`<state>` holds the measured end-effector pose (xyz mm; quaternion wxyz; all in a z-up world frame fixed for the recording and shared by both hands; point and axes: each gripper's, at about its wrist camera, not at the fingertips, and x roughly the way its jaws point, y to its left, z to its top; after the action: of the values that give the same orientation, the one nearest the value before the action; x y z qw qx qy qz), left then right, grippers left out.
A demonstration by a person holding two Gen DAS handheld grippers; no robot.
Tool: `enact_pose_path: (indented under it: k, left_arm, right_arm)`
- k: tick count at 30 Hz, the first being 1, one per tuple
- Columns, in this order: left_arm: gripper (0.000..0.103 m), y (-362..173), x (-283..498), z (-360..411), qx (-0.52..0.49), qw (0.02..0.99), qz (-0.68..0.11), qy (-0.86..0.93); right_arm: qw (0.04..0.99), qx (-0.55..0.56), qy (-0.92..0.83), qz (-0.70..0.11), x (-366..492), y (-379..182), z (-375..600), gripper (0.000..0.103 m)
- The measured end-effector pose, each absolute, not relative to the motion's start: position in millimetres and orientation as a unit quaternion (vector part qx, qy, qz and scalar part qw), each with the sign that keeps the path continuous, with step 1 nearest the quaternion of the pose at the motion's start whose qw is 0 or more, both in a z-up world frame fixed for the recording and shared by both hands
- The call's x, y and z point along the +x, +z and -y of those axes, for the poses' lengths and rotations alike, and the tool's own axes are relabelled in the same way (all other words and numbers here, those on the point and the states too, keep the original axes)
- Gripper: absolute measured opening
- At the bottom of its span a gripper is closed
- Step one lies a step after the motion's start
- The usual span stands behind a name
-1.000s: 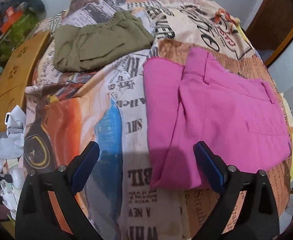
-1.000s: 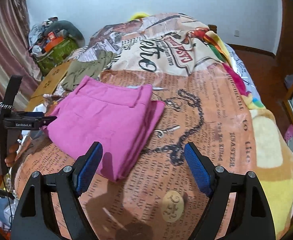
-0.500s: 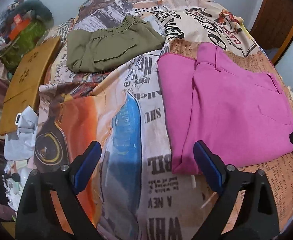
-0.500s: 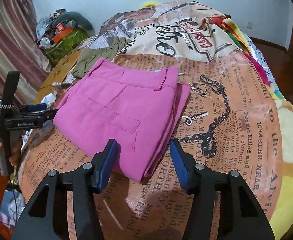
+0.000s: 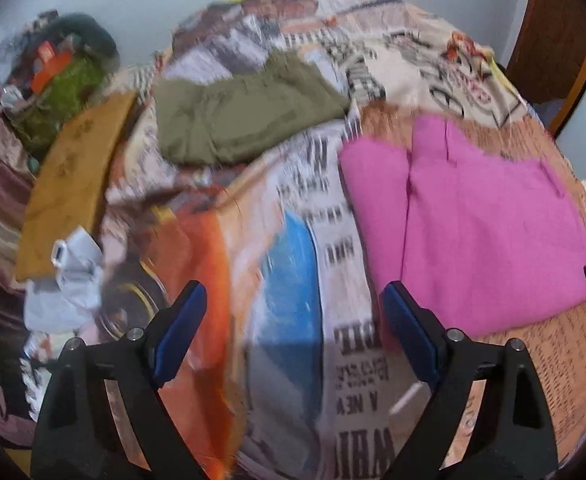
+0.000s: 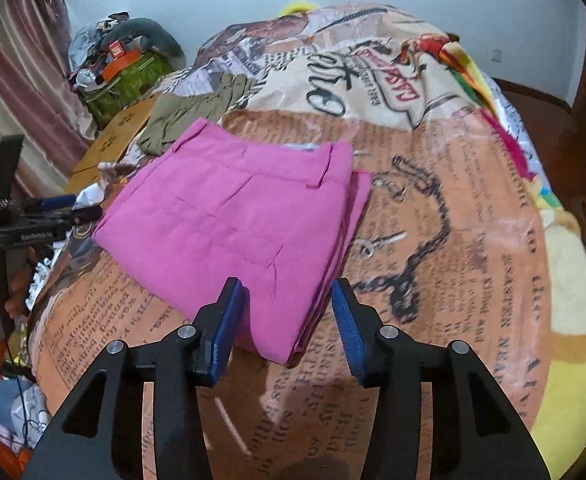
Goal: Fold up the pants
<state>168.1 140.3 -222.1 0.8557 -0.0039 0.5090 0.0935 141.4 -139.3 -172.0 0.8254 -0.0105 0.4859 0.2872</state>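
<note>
Folded pink pants lie flat on the printed bed cover; they also show at the right of the left wrist view. My right gripper is open, its jaws partly closed in, straddling the near folded corner of the pink pants without gripping. My left gripper is wide open and empty, above the cover to the left of the pink pants. It also shows from the side in the right wrist view. Folded olive pants lie further back.
The bed cover has newspaper-style print. A wooden board and a green bag with clutter stand left of the bed. White cloth hangs at the left edge. A wooden door frame is at the right.
The left gripper has drifted left, away from the pink pants, in motion blur. The right gripper's jaws have narrowed and moved closer onto the near corner of the pink pants.
</note>
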Motion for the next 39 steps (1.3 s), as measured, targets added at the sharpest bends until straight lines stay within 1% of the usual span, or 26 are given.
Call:
enact_pose_path:
  k: [4,7,17,18,20,22,23,24,25,26,27,28,31,35,39]
  left_arm:
    - [0.091,-202,185,-137,-0.002,0.87,-0.487,0.078]
    - [0.091,-198,202,-125,0.011,0.874,-0.482,0.065]
    - [0.091,-217,261,-82,0.026,0.862,-0.506,-0.004]
    - [0.09,-219,265,-79,0.028,0.86,-0.509,-0.008]
    - [0.084,-224,273,-74,0.03,0.857,-0.514,-0.019]
    - [0.075,-229,278,-71,0.031,0.854,-0.519,-0.022]
    - [0.071,-233,281,-71,0.03,0.853,-0.521,-0.025]
    - [0.064,-234,283,-71,0.031,0.853,-0.52,-0.026]
    - [0.058,-236,284,-71,0.033,0.854,-0.519,-0.025]
    - [0.055,-238,286,-70,0.035,0.854,-0.519,-0.024]
    - [0.049,-240,288,-71,0.034,0.854,-0.519,-0.023]
    - [0.046,-242,290,-72,0.032,0.853,-0.52,-0.023]
    - [0.045,-250,292,-73,0.03,0.85,-0.526,-0.023]
    - [0.045,-254,289,-69,0.05,0.854,-0.518,-0.016]
    - [0.045,-256,288,-69,0.048,0.854,-0.517,-0.008]
  right_arm:
    - [0.835,-0.001,0.276,-0.477,155,-164,145,0.047]
    - [0.838,0.006,0.273,-0.473,169,-162,145,0.047]
    - [0.835,0.003,0.276,-0.477,218,-173,132,0.047]
    - [0.831,0.007,0.275,-0.483,224,-177,131,0.047]
    - [0.825,0.015,0.276,-0.492,234,-184,131,0.047]
    - [0.819,0.016,0.28,-0.501,241,-190,128,0.047]
    - [0.817,0.014,0.283,-0.502,242,-192,128,0.045]
    - [0.815,0.008,0.288,-0.503,243,-194,126,0.038]
    - [0.815,0.002,0.292,-0.501,242,-195,124,0.034]
    - [0.815,-0.004,0.297,-0.498,241,-196,122,0.028]
    - [0.817,-0.01,0.297,-0.494,240,-196,121,0.026]
    - [0.82,-0.018,0.296,-0.49,239,-197,120,0.025]
    - [0.822,-0.031,0.293,-0.487,239,-200,119,0.019]
    - [0.821,-0.033,0.294,-0.488,242,-203,121,0.017]
    - [0.822,-0.039,0.29,-0.489,242,-204,121,0.017]
